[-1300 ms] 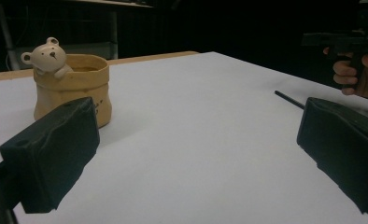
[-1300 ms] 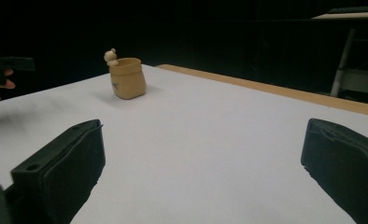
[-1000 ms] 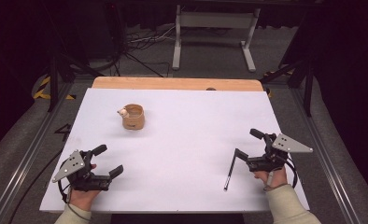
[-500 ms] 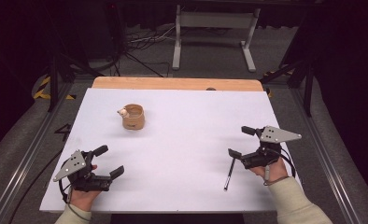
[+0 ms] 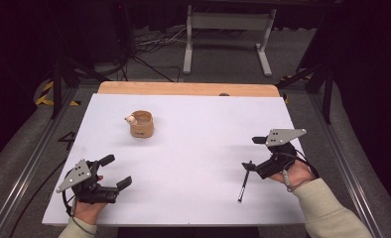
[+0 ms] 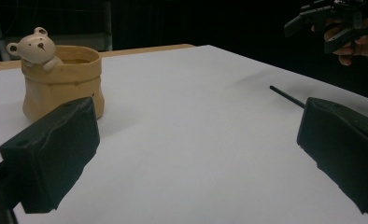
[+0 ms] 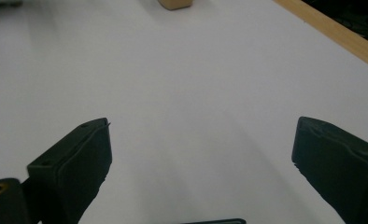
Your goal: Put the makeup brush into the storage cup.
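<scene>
Pen (image 5: 243, 183) lies flat on the white table (image 5: 193, 148) near the right edge, just left of the right gripper (image 5: 250, 152), touching neither jaw. Right jaws wide, just closing slightly, empty. Left gripper (image 5: 115, 171) near-left, wide open, empty; cup (image 5: 142, 124) far-left.

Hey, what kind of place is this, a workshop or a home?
Probably a recording lab: a white-topped table on a metal frame, dark curtains, loose cables on the floor.

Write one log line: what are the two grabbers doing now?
left gripper: open, nothing held | right gripper: open, fingers just closing slightly, nothing between | pen: lying on table | bear pot: untouched
</scene>
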{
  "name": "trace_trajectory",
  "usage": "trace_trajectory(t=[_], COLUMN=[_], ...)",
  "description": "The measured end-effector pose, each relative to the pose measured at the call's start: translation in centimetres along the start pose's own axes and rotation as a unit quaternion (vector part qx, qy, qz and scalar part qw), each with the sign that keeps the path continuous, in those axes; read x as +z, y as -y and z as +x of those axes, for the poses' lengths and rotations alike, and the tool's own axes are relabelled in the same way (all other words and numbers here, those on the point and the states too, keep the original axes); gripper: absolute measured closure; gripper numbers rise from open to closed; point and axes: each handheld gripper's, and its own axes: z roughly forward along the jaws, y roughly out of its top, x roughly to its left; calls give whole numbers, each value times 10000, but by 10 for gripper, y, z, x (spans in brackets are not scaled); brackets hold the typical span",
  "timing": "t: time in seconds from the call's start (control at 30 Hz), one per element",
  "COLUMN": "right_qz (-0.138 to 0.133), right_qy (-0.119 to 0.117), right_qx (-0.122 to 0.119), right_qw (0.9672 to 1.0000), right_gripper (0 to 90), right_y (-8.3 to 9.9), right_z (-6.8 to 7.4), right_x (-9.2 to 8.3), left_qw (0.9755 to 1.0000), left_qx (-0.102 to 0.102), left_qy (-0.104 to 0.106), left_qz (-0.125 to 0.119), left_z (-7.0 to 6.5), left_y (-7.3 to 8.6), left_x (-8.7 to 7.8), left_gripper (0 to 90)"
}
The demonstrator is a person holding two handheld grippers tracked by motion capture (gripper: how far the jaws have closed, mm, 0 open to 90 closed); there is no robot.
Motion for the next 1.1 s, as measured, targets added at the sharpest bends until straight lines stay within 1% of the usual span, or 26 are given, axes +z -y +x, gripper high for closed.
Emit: trace_trajectory(t=[0.03,0.1,0.17,0.23,0.27,0.3,0.33,0.37,0.4,0.57,0.63,0.67,0.77,0.83,0.9,1.07,1.1], right_qz=[0,186,452,628,628,846,846,1003,1003,1295,1394,1435,1644,1730,1751,1930,1990], right_qy=[0,-37,-75,-130,-130,-199,-199,-233,-233,-307,-325,-329,-372,-382,-422,-489,-493], right_qx=[0,-72,-181,-235,-235,-308,-308,-375,-375,-608,-655,-661,-781,-836,-845,-937,-910], right_qw=[10000,9998,9988,9977,9977,9957,9957,9940,9940,9892,9875,9869,9826,9806,9800,9755,9745], right_gripper=[53,53,61,63,63,62,62,62,62,60,60,60,61,60,60,60,58], right_y=[0,-4,-8,-12,-12,-16,-16,-20,-20,-28,-30,-31,-34,-36,-38,-40,-41], right_z=[0,0,-1,-2,-2,-3,-3,-4,-4,-2,-2,-1,-2,-2,-3,-5,-5], right_x=[0,1,1,2,2,2,2,1,1,3,4,5,6,7,7,7,7], left_qw=[10000,10000,10000,10000,10000,10000,10000,9999,9999,9999,9999,9999,9999,9999,9999,9999,9999], left_qx=[0,-21,-29,-24,-24,-41,-47,-51,-50,-39,-60,-38,-49,-51,-45,-25,-20], left_qy=[0,43,56,63,63,67,72,74,79,109,113,121,117,105,110,109,97], left_qz=[0,0,12,22,22,43,40,51,53,66,79,76,74,79,93,120,128], left_z=[0,0,0,-1,-1,-1,-1,-1,-1,-1,-1,-1,-1,0,0,-1,-1], left_y=[0,0,0,0,0,0,1,1,1,1,1,1,1,1,1,1,1], left_x=[0,0,1,1,1,1,1,1,1,2,2,2,2,1,1,1,2], left_gripper=[1,1,1,1,1,1,1,1,1,1,1,1,2,2,3,3,3])
